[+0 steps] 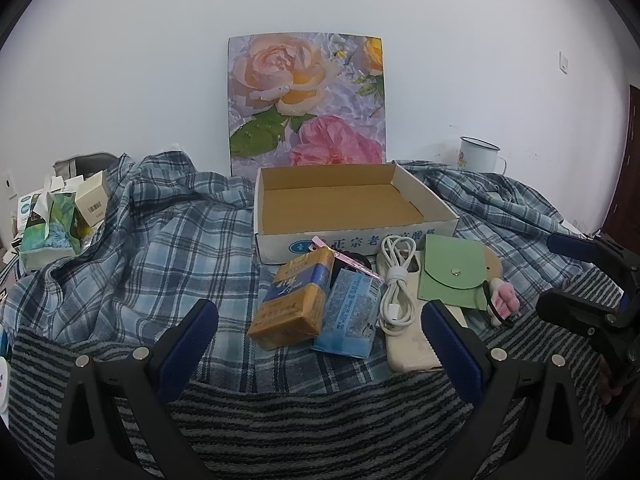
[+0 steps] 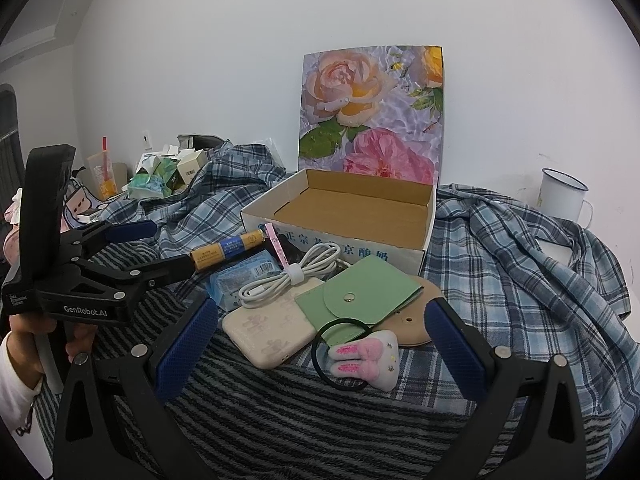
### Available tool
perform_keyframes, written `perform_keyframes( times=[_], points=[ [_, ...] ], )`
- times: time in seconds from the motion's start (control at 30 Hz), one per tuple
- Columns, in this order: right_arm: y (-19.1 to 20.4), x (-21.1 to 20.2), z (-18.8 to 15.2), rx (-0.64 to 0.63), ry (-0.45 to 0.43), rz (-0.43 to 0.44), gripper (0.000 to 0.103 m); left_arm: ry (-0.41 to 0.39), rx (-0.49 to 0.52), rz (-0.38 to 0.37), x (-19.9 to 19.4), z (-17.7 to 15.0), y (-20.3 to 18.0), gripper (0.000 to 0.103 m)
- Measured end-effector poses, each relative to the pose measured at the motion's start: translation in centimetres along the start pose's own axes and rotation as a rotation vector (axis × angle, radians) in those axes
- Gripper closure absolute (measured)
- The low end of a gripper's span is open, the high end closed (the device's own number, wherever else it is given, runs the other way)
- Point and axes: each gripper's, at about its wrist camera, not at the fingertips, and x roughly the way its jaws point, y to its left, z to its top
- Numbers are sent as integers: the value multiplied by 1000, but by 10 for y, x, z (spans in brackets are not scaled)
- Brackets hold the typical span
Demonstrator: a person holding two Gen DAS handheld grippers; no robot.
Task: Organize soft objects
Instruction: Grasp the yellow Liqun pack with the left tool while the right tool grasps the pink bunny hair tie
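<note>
One cardboard box point(image 1: 352, 204), one cable point(image 1: 394, 280), two tissue packs point(image 1: 292, 300).

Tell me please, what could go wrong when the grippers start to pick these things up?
The white cable lies on the green pouch and phone case; lifting either may drag it. The hair tie loops under the pouch and could snag. The box is light and may slide.

Two hand-held grippers, each a black plastic frame with two angled fingers faced in blue textured pads point(image 1: 192, 344) and studded with round silver bolts. The left gripper point(image 2: 160, 248), seen from the right wrist camera, carries white lettering reading "GenRobot.AI" (plus a small label too fine to read) and a tall black block above its handle. The hand point(image 2: 36, 340) beneath it wears a white sleeve point(image 2: 16, 384).
</note>
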Motion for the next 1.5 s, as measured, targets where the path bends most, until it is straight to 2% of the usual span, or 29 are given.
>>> perform_keyframes(
  times=[0.17, 0.57, 0.67, 0.77, 0.87, 0.97, 1.13, 1.2, 1.27, 1.37, 1.5],
  points=[
    [-1, 5, 1, 6, 21, 0, 0, 18, -28, -42, 0, 8, 4, 1],
    [-2, 5, 2, 13, 34, 2, 0, 78, -99, -84, 12, 23, 25, 1],
    [-3, 5, 2, 15, 33, 3, 0, 125, -129, -99, 23, 23, 31, 13],
    [-4, 6, 3, 22, 36, 5, 0, 183, -189, -140, 36, 21, 39, 14],
    [-5, 7, 4, 32, 41, 9, 0, 235, -203, -125, 48, 18, 42, 21],
    [-6, 8, 4, 36, 44, 11, 0, 283, -216, -116, 59, 14, 46, 22],
    [-8, 9, 4, 41, 49, 14, 0, 330, -270, -148, 72, 10, 54, 24],
    [-8, 9, 4, 43, 51, 15, 0, 345, -311, -168, 77, 9, 59, 29],
    [-9, 10, 4, 45, 54, 15, 0, 352, -336, -185, 80, 8, 62, 42],
    [-10, 11, 3, 48, 58, 16, 0, 349, -345, -197, 81, 7, 63, 43],
    [-10, 13, 3, 49, 65, 15, 0, 281, -334, -219, 71, 8, 61, 45]
  ],
)
